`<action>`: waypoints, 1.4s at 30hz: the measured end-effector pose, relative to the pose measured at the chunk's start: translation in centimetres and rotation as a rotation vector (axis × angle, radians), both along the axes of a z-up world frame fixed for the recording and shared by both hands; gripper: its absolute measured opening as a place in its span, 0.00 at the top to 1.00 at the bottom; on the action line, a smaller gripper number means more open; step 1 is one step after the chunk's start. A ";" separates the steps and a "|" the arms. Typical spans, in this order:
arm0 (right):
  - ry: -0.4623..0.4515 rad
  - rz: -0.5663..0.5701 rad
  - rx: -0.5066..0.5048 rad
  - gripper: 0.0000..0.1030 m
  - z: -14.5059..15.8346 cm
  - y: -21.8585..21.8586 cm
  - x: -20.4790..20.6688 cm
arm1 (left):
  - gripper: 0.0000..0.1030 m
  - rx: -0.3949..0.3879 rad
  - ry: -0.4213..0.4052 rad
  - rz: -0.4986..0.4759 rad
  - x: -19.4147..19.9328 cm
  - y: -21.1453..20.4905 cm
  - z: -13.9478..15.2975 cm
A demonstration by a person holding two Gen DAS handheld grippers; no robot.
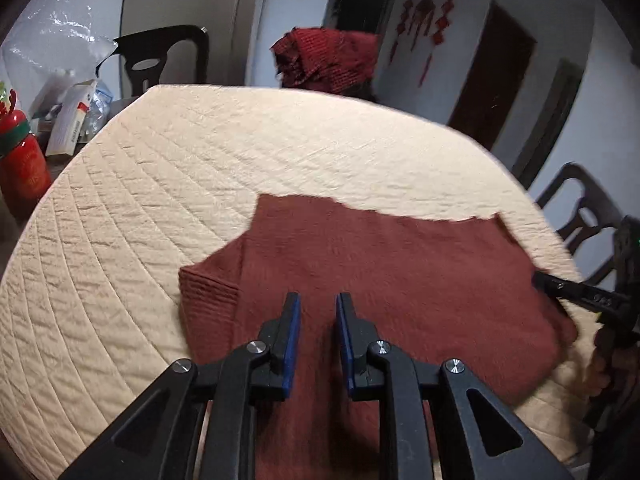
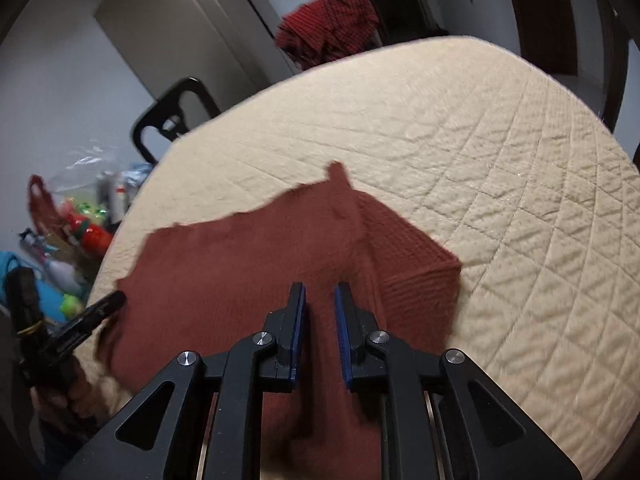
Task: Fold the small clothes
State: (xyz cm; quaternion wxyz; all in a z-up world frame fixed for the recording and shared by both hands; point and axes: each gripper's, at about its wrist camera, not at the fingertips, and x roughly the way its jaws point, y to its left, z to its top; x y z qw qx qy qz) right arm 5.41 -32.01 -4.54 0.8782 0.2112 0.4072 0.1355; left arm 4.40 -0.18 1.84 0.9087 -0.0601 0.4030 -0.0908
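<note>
A rust-red knitted sweater [image 1: 400,264] lies spread on the cream quilted table [image 1: 192,168], with a ribbed cuff [image 1: 208,300] folded in at its left. My left gripper [image 1: 318,300] stands over its near part, jaws narrow, with the knit drawn up between the blue pads. At the sweater's right edge the right gripper's fingers [image 1: 560,286] come in. In the right wrist view the same sweater [image 2: 240,264] shows a ribbed sleeve [image 2: 420,276] at the right. My right gripper [image 2: 320,290] is likewise shut on its near part. The left gripper's fingers [image 2: 104,308] touch the sweater's left corner.
A crumpled red checked cloth [image 1: 328,60] hangs on something past the table's far edge. Dark wooden chairs [image 1: 160,60] [image 1: 580,216] stand around the table. Plastic bags, boxes and a red bottle [image 1: 24,160] crowd the left side. The quilt [image 2: 500,200] beyond the sweater is bare.
</note>
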 end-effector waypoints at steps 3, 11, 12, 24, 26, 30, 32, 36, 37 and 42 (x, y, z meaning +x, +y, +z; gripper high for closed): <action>0.017 -0.063 0.014 0.86 0.4 -1.4 1.1 | 0.80 0.007 0.003 0.013 0.3 0.4 -0.2; -0.003 -0.008 -0.014 0.85 1.6 1.3 3.8 | 0.80 0.014 -0.037 -0.017 2.2 -1.9 2.0; 0.029 -0.023 -0.020 0.85 0.9 1.2 4.6 | 0.80 0.015 -0.031 -0.018 3.1 -2.1 1.8; -0.047 -0.012 -0.101 0.85 3.0 1.8 2.1 | 0.80 0.008 0.009 0.050 3.6 -0.2 0.2; -0.095 0.077 -0.112 0.85 3.9 4.1 0.3 | 0.80 0.004 -0.014 0.037 2.0 -0.3 0.9; -0.132 0.237 -0.093 0.85 4.3 8.3 -2.5 | 0.80 -0.015 -0.042 0.013 -0.8 -0.1 1.9; -0.127 0.297 -0.084 0.85 3.9 9.8 -3.1 | 0.80 -0.013 -0.050 0.005 -2.2 0.0 2.0; -0.079 0.353 -0.111 0.85 2.0 12.0 -2.6 | 0.80 -0.003 -0.042 -0.010 -3.6 0.1 1.1; -0.066 0.353 -0.117 0.85 1.4 12.1 -2.2 | 0.80 -0.003 -0.032 -0.011 -3.5 0.1 0.8; -0.041 0.310 -0.133 0.86 0.9 12.8 0.8 | 0.80 -0.014 -0.014 -0.016 -3.3 0.2 -0.3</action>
